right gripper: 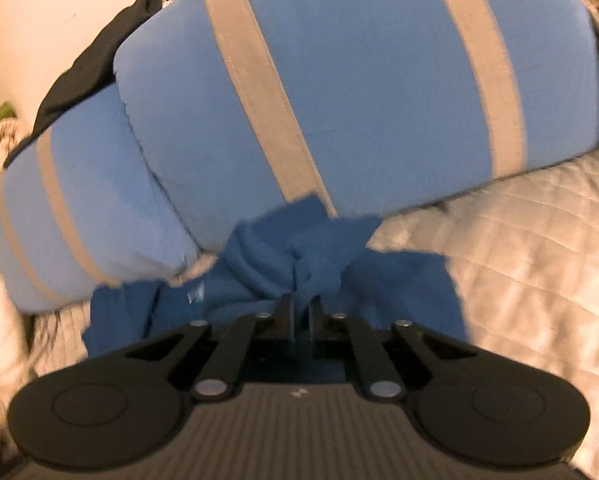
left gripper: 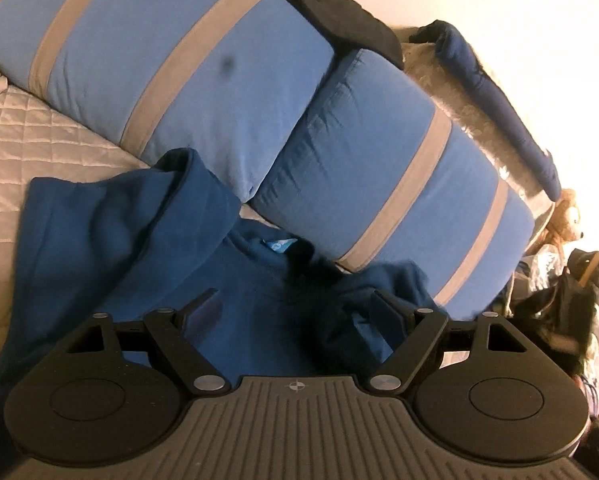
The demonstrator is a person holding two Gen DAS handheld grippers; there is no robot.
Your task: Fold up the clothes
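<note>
A dark blue sweatshirt (left gripper: 111,236) lies crumpled on the quilted bed, its collar with a light blue label (left gripper: 277,245) toward the pillows. My left gripper (left gripper: 295,304) is open just above the sweatshirt's collar area, with fabric between and under its fingers. In the right wrist view, my right gripper (right gripper: 302,306) is shut on a bunched fold of the same sweatshirt (right gripper: 399,284), close to the pillows.
Two blue pillows with grey stripes (left gripper: 171,60) (right gripper: 379,80) lean at the head of the bed. A black garment (left gripper: 331,12) and a navy one (left gripper: 495,92) lie behind them. Cluttered items (left gripper: 567,296) stand at the right. The grey quilt (right gripper: 539,264) spreads around.
</note>
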